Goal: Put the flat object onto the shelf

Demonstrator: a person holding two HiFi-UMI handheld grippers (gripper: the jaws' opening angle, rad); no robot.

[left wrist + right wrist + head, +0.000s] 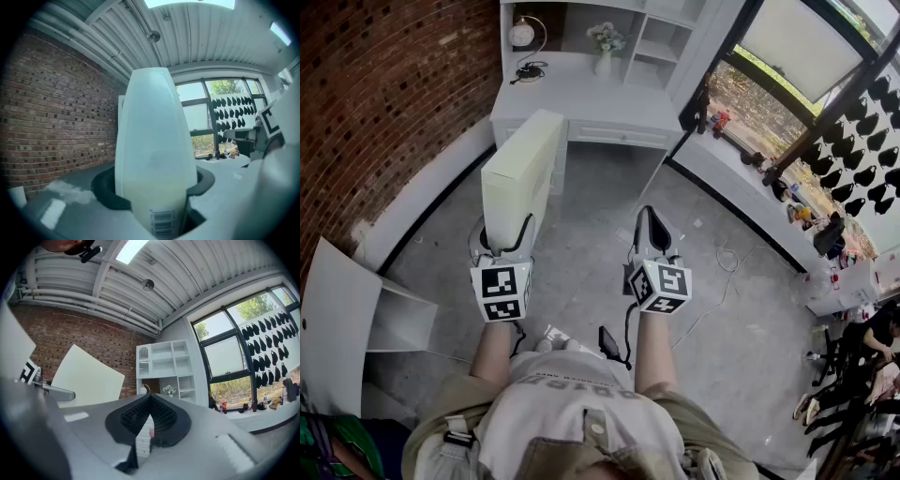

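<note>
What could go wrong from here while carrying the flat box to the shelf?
The left gripper alone clamps the tall box by its lower end; upright like this, it could tilt or slip out. The right gripper is shut and empty, so nothing steadies it. A vase stands at the shelf ahead; the box might knock it.

Extends both bare forearms forward and down, left forearm (pixel 494 352) and right forearm (pixel 652 354) roughly parallel, each ending in a hand-held gripper. Clamps the left gripper (pixel 507 246) on the lower end of the flat panel (pixel 520 173), pads pressed against both faces, panel rising upright out of the jaws. Carries the right gripper (pixel 651 217) alongside and apart, jaws closed together on nothing. Turns the left marker cube (pixel 502 292) and right marker cube (pixel 661 286) toward the body.
</note>
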